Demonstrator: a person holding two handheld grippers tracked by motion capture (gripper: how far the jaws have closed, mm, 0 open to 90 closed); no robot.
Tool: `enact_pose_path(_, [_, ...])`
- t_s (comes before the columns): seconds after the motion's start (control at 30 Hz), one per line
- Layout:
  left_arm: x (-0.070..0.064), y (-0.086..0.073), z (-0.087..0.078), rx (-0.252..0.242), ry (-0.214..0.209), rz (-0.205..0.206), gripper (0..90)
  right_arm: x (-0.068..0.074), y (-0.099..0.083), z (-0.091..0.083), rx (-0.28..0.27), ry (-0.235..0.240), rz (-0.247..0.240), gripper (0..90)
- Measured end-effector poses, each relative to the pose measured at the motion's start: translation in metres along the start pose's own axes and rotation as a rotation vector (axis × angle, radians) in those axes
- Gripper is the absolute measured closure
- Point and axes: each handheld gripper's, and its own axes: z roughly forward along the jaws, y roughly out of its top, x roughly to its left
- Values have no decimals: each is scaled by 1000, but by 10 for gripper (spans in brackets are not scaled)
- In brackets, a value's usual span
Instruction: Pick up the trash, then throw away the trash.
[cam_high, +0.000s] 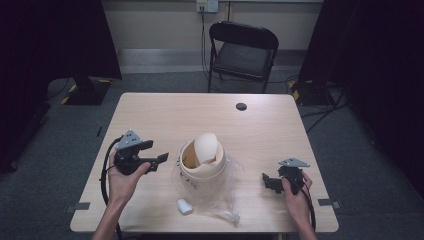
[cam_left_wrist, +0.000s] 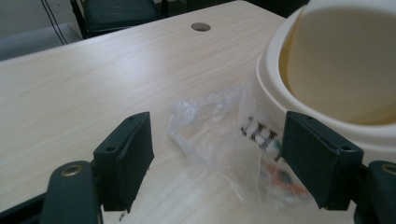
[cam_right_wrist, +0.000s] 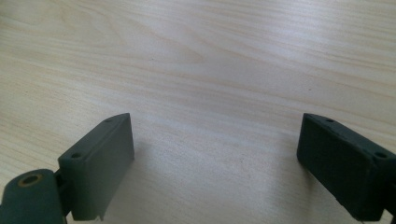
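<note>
Cream-coloured round container (cam_high: 202, 167) sits near the middle of our light wooden table (cam_high: 165, 115), a little toward our edge, with a pale rounded lid (cam_high: 206, 147) tilted inside its mouth. Crumpled clear plastic wrap (cam_high: 222, 200) lies under and around the container, spreading toward our side and to the right. A small white piece (cam_high: 184, 206) rests on the table just in front of the wrap, apart from the container.

We hold the left gripper (cam_high: 156, 153) in our left hand (cam_high: 125, 175), just beside the container on its left, jaws pointing at it. In the left gripper view its two black jaws stand wide apart with nothing between them but the table and a fold of the wrap (cam_left_wrist: 205, 130); the container's wall (cam_left_wrist: 271, 93) rises close by the jaw at the right of that view, and dark printed letters show through the plastic there. We cannot tell whether that jaw touches the container.

Our right hand (cam_high: 297, 192) holds the right gripper (cam_high: 267, 181) well to the right of the container, near our edge of the table. In the right gripper view its jaws are spread wide over bare wood, gripping nothing.

Beyond the table's far edge stands a black folding chair (cam_high: 242, 50), and a small dark round hole (cam_high: 241, 106) marks the tabletop near that edge
</note>
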Motion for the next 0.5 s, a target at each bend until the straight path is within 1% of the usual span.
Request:
enact_pose_path(0.07, [0,-9,-2,4,2,-7,245,0,0,0,-1,0,-2,102])
enact_pose_path(0.1, [0,-12,-3,10,4,-2,245,0,0,0,-1,0,-2,102])
enact_pose_path(0.13, [-1,-17,-3,20,4,-10,245,0,0,0,0,0,-1,103])
enact_pose_path(0.2, [-1,-23,-4,32,-1,-10,245,0,0,0,-1,0,-1,103])
enact_pose_path(0.23, [-2,-26,-4,35,-8,-26,245,0,0,0,-1,0,-2,102])
enact_pose_path(0.3, [-3,-34,-3,61,-12,-15,245,0,0,0,-1,0,-1,103])
enact_pose_path(0.33, [-3,-34,-3,61,-12,-15,242,0,0,0,-1,0,-1,103])
enact_pose_path(0.37, [-4,-35,-3,80,-12,-8,237,0,0,0,-1,0,-1,102])
enact_pose_path(0.4, [-5,-37,-4,96,-6,9,233,0,0,0,-1,0,-1,102])
enact_pose_path(0.43, [-7,-39,-4,95,-12,5,233,0,0,0,-1,0,-1,102])
enact_pose_path(0.5, [-9,-44,-4,103,-42,-6,233,0,0,0,-1,0,-2,102])
